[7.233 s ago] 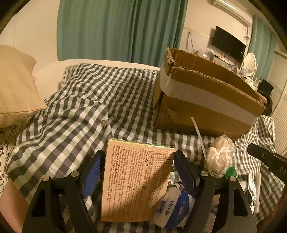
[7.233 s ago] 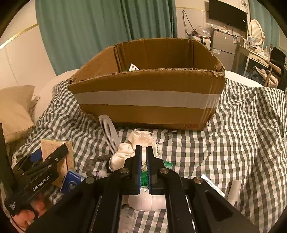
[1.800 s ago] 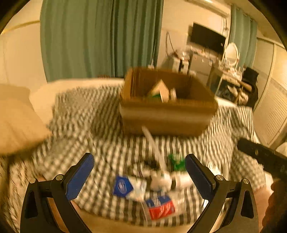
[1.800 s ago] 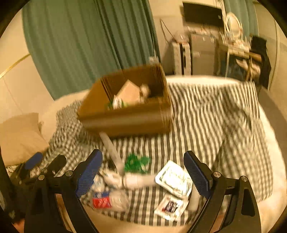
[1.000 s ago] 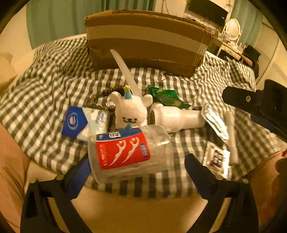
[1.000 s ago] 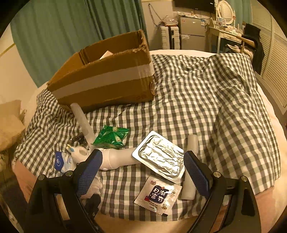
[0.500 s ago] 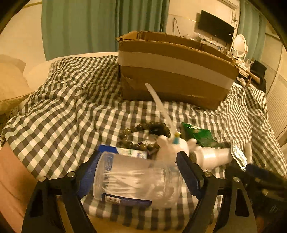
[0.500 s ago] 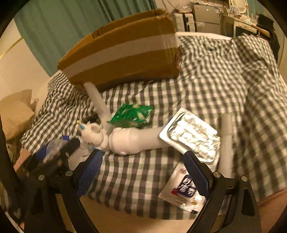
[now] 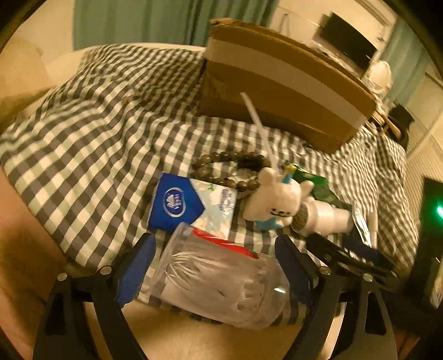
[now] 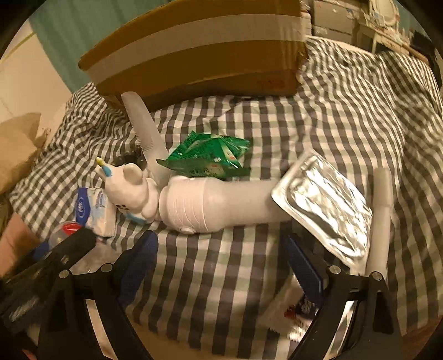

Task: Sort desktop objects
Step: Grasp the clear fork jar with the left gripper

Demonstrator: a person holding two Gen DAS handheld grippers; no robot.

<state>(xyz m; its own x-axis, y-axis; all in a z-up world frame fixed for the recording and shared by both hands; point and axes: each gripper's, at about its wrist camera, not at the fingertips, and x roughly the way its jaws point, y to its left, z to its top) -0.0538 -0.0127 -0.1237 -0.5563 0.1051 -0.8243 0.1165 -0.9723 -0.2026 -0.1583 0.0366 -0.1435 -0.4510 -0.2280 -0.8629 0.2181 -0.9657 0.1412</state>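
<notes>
Both tools are pointing steeply down at a bed covered in a checked sheet (image 10: 346, 91). The left tool (image 9: 216, 272) is straddling a clear plastic jar of floss picks (image 9: 221, 279) lying on its side at the bed's edge; its jaws are opening, and the blue pads are standing just beside the jar, apparently not pressing on it. The right tool (image 10: 221, 267) is hanging with its jaws wide apart over bare sheet, nothing between them. The left view is showing a blue tissue pack (image 9: 191, 205), a bead bracelet (image 9: 229, 169) and a white bear toy (image 9: 277, 202). Only the right view is clearly showing the white bottle (image 10: 216, 205), green snack packet (image 10: 210, 157), foil blister pack (image 10: 324, 205) and white comb (image 10: 144, 130). A taped cardboard box (image 10: 199, 52) is sitting behind them, with green curtains (image 9: 166, 22) beyond.
</notes>
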